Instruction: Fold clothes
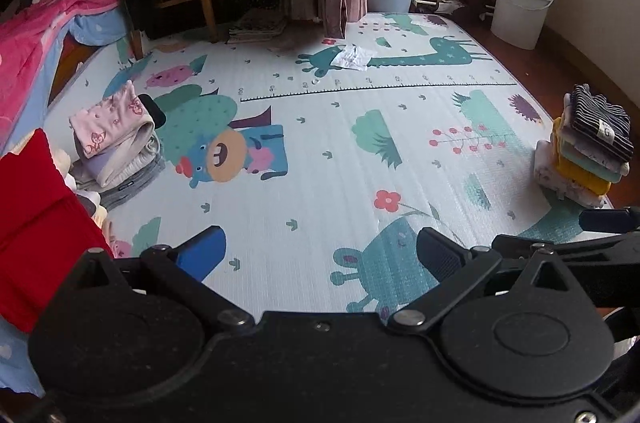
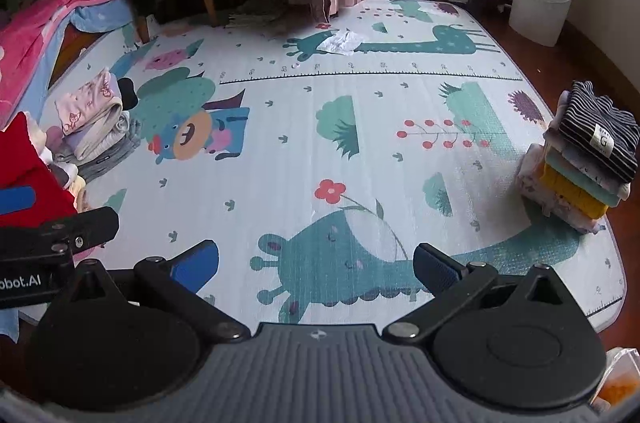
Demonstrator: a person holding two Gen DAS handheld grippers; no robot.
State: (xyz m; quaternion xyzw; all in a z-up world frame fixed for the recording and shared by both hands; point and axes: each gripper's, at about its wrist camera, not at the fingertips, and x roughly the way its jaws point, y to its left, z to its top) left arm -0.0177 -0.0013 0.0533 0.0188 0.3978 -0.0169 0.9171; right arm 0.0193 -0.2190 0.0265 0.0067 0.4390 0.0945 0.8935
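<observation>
Poised low over the pale cartoon-printed foam play mat, both sets of fingers spread wide apart and gripping nothing: left gripper and right gripper side by side above the teal frog print. Next up, most likely, the bright red ribbed knit garment, bunched at the left edge of the mat, just beside the left gripper's blue-padded finger. Soft, limp and light by the look of it, thick enough to hold a crease loosely, bound to sag and slide if pinched at a single layer; best taken at a hem or shoulder seam, one corner per gripper, then spread flat on the open middle of the mat. Farther back on the left, a slumped heap of pink, lilac and grey clothes, unclear whether folded or waiting. Well apart at the right edge, a neat stack of folded garments topped by a dark striped piece, leaning slightly and easily toppled. Crumpled white paper lying near the far end.
</observation>
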